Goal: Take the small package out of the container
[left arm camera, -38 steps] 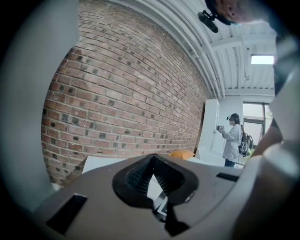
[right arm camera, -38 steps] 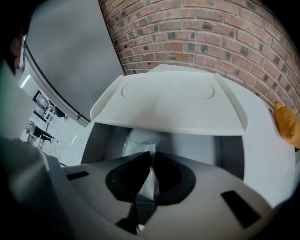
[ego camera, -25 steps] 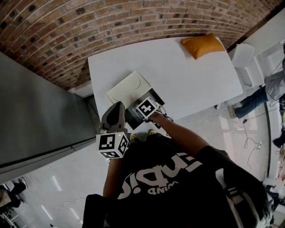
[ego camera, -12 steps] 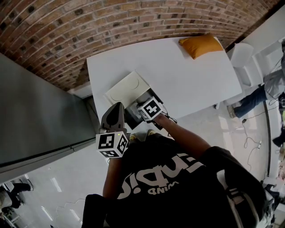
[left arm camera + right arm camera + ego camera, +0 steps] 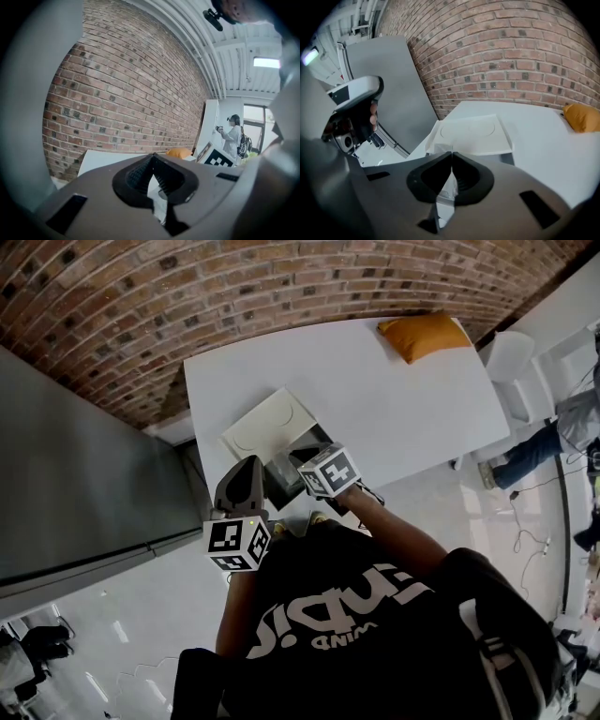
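Hanging pinched between the pads of the right gripper (image 5: 451, 155), the small package (image 5: 446, 186) has its top edge right at the closed tips & the rest droops in the gap behind them. It looks thin, see-through & crinkly, like a little plastic bag. It's held over the dark container (image 5: 281, 480), w/ a white lid (image 5: 270, 423) lying flat just behind on the white table (image 5: 375, 399), & the left gripper (image 5: 151, 157) is beside the container, tips together.

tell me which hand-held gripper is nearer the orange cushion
Right. The right hand-held gripper hangs over the container, toward the orange cushion; the left hand-held gripper sits farther left.
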Demonstrator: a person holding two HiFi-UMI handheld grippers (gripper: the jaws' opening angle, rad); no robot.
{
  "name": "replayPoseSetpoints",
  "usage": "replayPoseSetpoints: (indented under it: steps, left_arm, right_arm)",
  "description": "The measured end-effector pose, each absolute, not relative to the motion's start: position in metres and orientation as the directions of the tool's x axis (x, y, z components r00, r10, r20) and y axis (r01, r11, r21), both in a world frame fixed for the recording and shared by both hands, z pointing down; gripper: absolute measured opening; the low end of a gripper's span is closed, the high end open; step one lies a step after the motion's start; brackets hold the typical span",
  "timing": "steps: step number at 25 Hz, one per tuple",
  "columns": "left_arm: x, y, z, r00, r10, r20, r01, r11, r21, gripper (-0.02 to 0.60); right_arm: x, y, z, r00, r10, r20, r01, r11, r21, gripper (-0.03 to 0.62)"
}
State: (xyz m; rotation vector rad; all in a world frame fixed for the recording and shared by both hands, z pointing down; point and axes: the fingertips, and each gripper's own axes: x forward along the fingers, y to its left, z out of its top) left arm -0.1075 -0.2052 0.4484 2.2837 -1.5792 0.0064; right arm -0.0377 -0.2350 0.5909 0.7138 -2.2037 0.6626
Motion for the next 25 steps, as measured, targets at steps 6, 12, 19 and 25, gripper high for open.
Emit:
replayPoseSetpoints:
  steps: [6,12,19,25]
  left_arm:
    - [-0.104,-0.204,0.449,0.383,-0.900,0.208,-0.903,-0.317,0.291,0.006]
    - [-0.102,-0.202,0.451,0.387,-0.898,0.212,-0.902,-0.320,0.290,0.006]
    - [-0.099,-0.200,0.448,0.395,-0.895,0.209,-0.900,-0.330,0.285,0.006]
    - [-0.100,-0.199,0.445,0.393,-0.896,0.206,-0.901,-0.331,0.281,0.006]
  right_arm:
    - [-0.036,-0.237,0.556,-0.634,-0.355,0.687,-0.660,0.711,-0.242,0.008]
    - [-0.027,-0.236,0.527,-0.658,-0.430,0.618,-0.672,0.707,-0.223,0.008]
    - [-0.025,-0.232,0.485,-0.704,-0.495,0.509,-0.664,0.712,-0.227,0.008]
    - [-0.018,-0.229,0.447,-0.716,-0.568,0.406,-0.672,0.718,-0.181,0.008]
